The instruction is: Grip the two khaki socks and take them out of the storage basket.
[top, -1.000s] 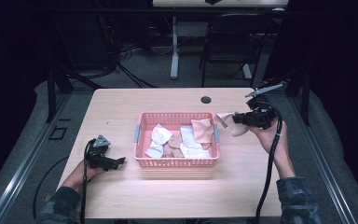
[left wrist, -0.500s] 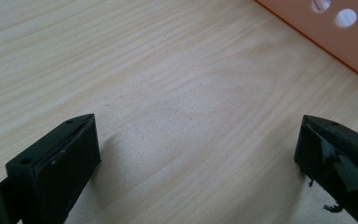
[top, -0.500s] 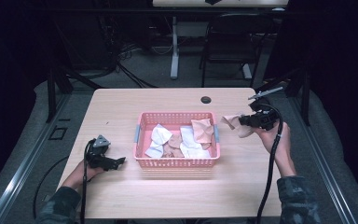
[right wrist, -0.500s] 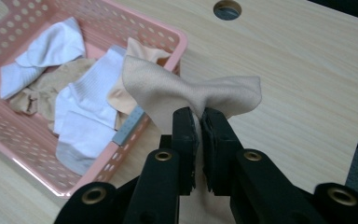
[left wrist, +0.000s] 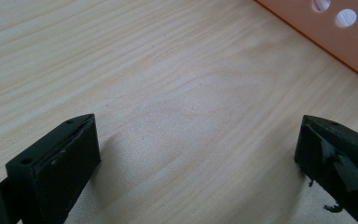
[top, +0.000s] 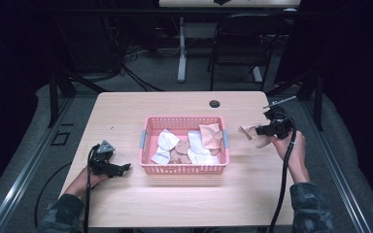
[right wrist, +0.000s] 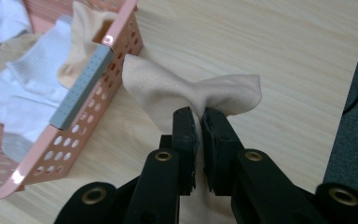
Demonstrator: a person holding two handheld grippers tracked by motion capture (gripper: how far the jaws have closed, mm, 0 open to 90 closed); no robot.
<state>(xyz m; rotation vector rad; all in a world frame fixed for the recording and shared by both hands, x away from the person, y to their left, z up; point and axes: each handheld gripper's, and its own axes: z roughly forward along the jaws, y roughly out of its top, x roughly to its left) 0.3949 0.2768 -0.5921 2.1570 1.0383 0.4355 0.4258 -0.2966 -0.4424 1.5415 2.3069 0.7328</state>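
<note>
The beige cloth [right wrist: 193,95] hangs pinched between the fingers [right wrist: 186,135] of the right gripper [top: 266,130], off the right end of the pink basket [top: 184,169] and above bare bench [top: 126,104]. Compared with one second ago, the cloth and its gripper sit lower and farther from the basket's right wall; in the earlier high view the cloth lay close against the basket's corner, whereas now a clear strip of wood separates them. This suggests that one piece has been lifted out of the basket and is being carried down toward the bench on the right, probably to be laid there. The basket holds the remaining white and beige cloths [top: 189,143], one beige piece draped against its right wall near the grey handle [right wrist: 81,84].

The left gripper [top: 108,164] rests at the left of the basket, unchanged in place, its fingers [left wrist: 56,168] spread wide with nothing between them and only wood grain beneath.

Open room: the bench surface right of the basket is free up to its right edge, which lies close behind the right hand [top: 291,150]; the cloth's landing area is therefore narrow. The front strip of the bench is broad and bare. A small dark grommet [top: 214,103] sits near the far edge.
</note>
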